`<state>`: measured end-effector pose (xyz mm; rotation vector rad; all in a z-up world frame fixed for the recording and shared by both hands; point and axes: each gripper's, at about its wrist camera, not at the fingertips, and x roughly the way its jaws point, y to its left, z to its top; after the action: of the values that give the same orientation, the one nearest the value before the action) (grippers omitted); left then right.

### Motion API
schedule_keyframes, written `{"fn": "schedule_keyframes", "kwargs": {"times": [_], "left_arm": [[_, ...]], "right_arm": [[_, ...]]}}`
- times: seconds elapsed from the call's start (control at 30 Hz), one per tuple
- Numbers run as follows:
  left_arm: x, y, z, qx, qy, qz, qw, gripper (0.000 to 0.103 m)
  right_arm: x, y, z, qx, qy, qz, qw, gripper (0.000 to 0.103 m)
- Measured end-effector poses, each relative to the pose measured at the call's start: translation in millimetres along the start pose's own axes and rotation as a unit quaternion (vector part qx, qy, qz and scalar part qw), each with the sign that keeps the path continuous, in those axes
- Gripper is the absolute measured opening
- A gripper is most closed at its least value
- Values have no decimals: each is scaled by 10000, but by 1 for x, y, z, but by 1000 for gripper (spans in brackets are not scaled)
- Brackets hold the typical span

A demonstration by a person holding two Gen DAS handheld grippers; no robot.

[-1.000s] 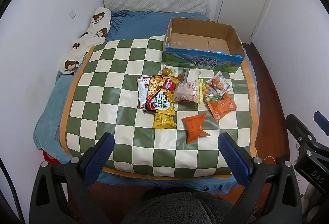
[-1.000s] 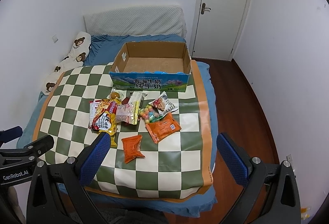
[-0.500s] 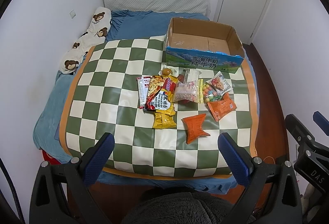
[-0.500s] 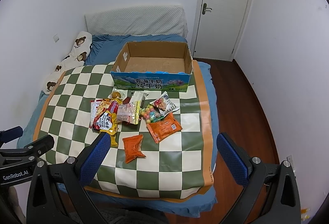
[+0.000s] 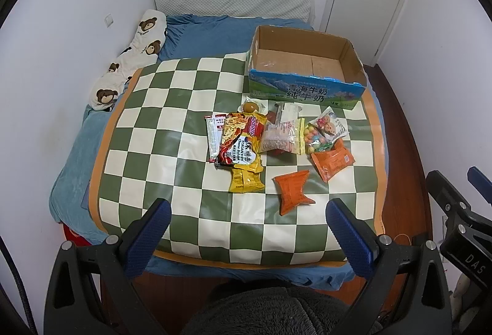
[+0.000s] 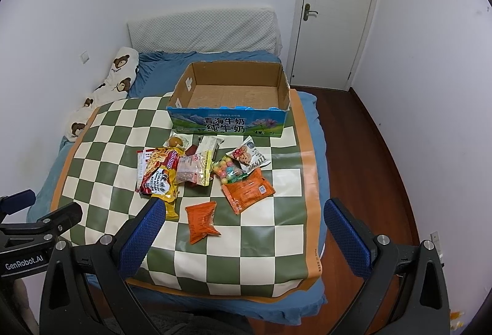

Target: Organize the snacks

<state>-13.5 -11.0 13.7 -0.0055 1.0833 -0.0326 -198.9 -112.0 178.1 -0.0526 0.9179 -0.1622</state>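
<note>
1. Right now, nothing has been picked: both claws are held back off the near edge of the checkered mat, and the sorting looks yet to begin.
2. Left gripper is seen spread wide, nothing between its blue pads; the right gripper is likewise wide open and empty.
3. Snacks are found heaped mid-mat, just in front of the cardboard box, which is open-topped with a bare floor showing.
4. Nearest is the small orange packet, lying apart from the heap; just beyond it lies the larger orange packet, touching the bag of coloured candy balls.
5. To the left, the noodle packet is stacked over a yellow packet; a clear yellow-edged bag overlaps the middle of the pile.
6. Next, a reach forward and down is called for, most likely to the small orange packet since it lies free. Its crinkly, flat form suggests a pinch at the edge, then a carry over the box's front wall.
</note>
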Motion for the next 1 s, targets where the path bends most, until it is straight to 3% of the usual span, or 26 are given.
{"fn": "schedule_keyframes", "kwargs": {"times": [0.73,0.9,1.0], "left_arm": [[5,2,0,-42,39,-12,10000,103],[52,15,17,-224,144,209,9994,103],[92,29,26,-279,214,559,9978,103]], "right_arm": [[6,9,0,50,92,18,9999,103],[34,11,4,113,287,115,9995,103],[77,11,10,175,577,353,9976,103]]}}
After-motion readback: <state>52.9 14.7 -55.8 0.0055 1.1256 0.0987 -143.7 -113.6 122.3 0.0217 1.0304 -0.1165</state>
